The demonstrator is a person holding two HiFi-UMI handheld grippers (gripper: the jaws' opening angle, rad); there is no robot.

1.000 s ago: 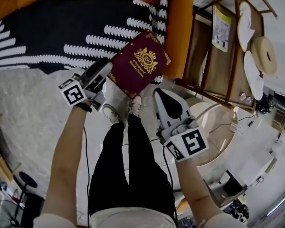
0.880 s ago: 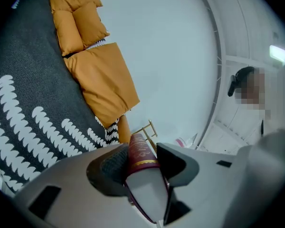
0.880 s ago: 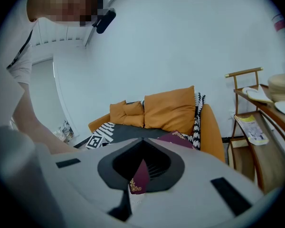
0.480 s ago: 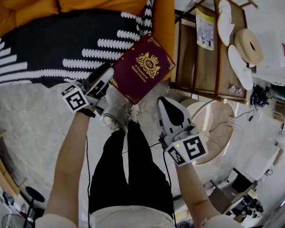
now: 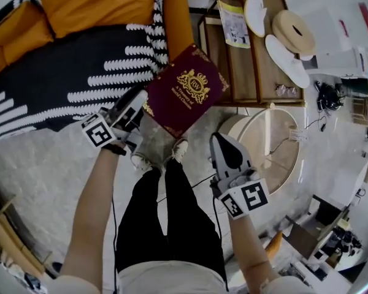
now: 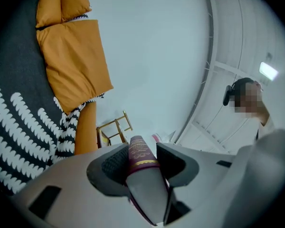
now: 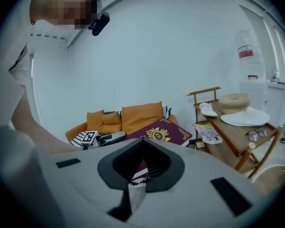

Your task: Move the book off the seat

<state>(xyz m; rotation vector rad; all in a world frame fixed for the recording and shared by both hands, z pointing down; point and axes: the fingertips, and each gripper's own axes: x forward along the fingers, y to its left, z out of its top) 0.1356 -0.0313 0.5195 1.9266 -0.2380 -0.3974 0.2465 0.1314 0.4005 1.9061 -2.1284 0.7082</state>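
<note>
The maroon book with a gold crest hangs in the air past the orange sofa's front corner, beside the wooden rack. My left gripper is shut on the book's lower left edge. In the left gripper view the book's spine sits clamped between the two pads. My right gripper is below and to the right of the book, apart from it, jaws together with nothing in them. The right gripper view shows the book's cover and the left gripper ahead.
A black blanket with white leaf prints covers the sofa seat. The wooden rack at the right carries white slippers, a magazine and a round tan item. A round white stand sits below it. My legs and shoes stand on the pale floor.
The book, held in the left gripper, has been carried away from the sofa seat toward the wooden rack. The right gripper has moved along beside it.
</note>
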